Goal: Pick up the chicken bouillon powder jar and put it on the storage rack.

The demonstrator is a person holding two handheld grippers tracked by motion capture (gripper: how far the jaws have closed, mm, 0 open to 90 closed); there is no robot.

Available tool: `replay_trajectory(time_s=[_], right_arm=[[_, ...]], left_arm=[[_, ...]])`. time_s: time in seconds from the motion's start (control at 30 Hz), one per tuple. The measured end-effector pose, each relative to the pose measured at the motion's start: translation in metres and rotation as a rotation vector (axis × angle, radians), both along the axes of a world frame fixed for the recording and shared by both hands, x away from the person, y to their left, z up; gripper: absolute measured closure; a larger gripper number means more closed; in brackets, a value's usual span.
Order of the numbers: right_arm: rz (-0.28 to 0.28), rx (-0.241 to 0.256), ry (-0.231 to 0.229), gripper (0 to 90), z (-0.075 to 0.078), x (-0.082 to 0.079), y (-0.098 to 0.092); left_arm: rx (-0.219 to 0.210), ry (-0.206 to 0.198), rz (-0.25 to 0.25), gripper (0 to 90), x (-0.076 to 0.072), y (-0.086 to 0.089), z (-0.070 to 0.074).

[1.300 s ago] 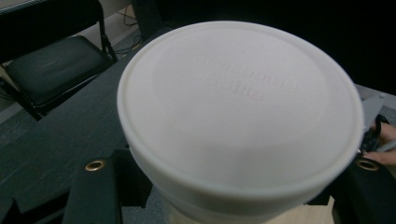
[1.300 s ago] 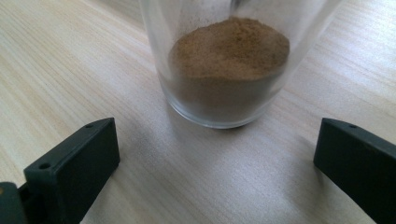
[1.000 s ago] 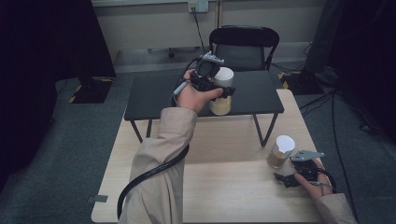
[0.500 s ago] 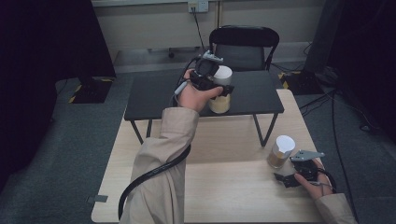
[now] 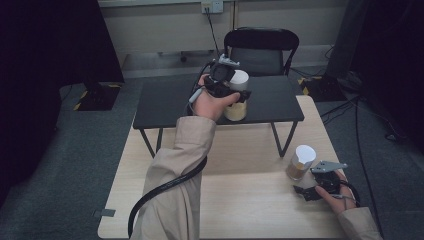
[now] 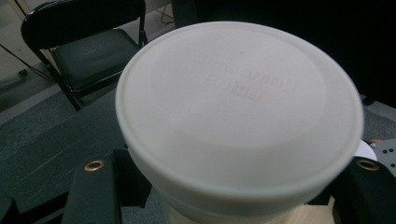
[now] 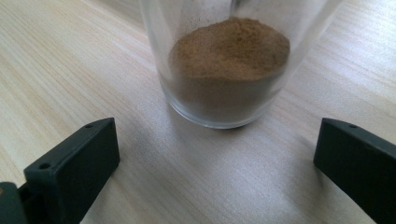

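Over the last second almost nothing has moved: the left gripper [image 5: 231,94] stays at the lidded jar [image 5: 237,99] on the black side table [image 5: 170,102], and the right gripper [image 5: 315,189] stays low on the wooden table [image 5: 240,200] just short of the second jar [image 5: 300,162].

In the left gripper view the white lid [image 6: 238,112] bulges above both black jaws, which stand either side of the jar beneath it. They seem to press the sides, so I judge the jar clamped, though the contact itself is hidden under the lid's rim. From above, the jar's pale contents sit level with the side table's near edge, and I cannot tell whether its base rests there or is just lifted.

In the right gripper view the jaws stand spread wide, well apart from the clear glass holding brown powder [image 7: 229,46], touching nothing.

The stillness suggests a pause at the grasp: the far jar is secured and ready to carry, and the near jar is not yet taken
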State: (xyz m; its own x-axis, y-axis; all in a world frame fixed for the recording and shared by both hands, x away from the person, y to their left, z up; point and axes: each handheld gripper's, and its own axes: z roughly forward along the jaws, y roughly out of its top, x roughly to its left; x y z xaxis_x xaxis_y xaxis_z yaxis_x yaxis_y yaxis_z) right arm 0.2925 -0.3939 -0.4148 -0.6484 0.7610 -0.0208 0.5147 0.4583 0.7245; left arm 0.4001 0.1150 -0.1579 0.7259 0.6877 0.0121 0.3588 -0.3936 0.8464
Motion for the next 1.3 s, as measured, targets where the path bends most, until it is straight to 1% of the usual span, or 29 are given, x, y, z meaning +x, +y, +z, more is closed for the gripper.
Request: replay_trajectory(time_s=[0.2,0.4,0.5,0.57,0.87,0.9,0.97,1.07,1.17,1.3], right_arm=[[0.000,0.000,0.000,0.0,0.000,0.000,0.000],[0.000,0.000,0.000,0.0,0.000,0.000,0.000],[0.000,0.000,0.000,0.0,0.000,0.000,0.000],[0.000,0.000,0.000,0.0,0.000,0.000,0.000],[0.000,0.000,0.000,0.0,0.000,0.000,0.000],[0.000,0.000,0.000,0.0,0.000,0.000,0.000],[0.000,0.000,0.000,0.0,0.000,0.000,0.000],[0.000,0.000,0.000,0.0,0.000,0.000,0.000],[0.001,0.000,-0.001,0.0,0.000,0.000,0.000],[0.000,0.000,-0.001,0.0,0.000,0.000,0.000]], left_arm=[[-0.007,-0.008,0.037,34.6,-0.004,-0.004,-0.002],[-0.002,-0.010,0.042,34.5,-0.006,-0.005,-0.002],[0.016,-0.022,0.047,33.5,-0.007,-0.009,-0.002],[0.019,-0.029,0.046,32.9,-0.008,-0.009,-0.002],[0.004,-0.020,0.072,19.9,-0.009,-0.009,-0.005],[-0.001,-0.019,0.074,16.4,-0.010,-0.008,-0.006],[-0.009,-0.014,0.075,15.4,-0.010,-0.008,-0.007],[-0.013,-0.006,0.080,11.0,-0.012,-0.007,-0.009],[-0.028,0.001,0.085,8.1,-0.014,-0.005,-0.013],[-0.032,0.002,0.084,6.9,-0.017,-0.002,-0.017]])
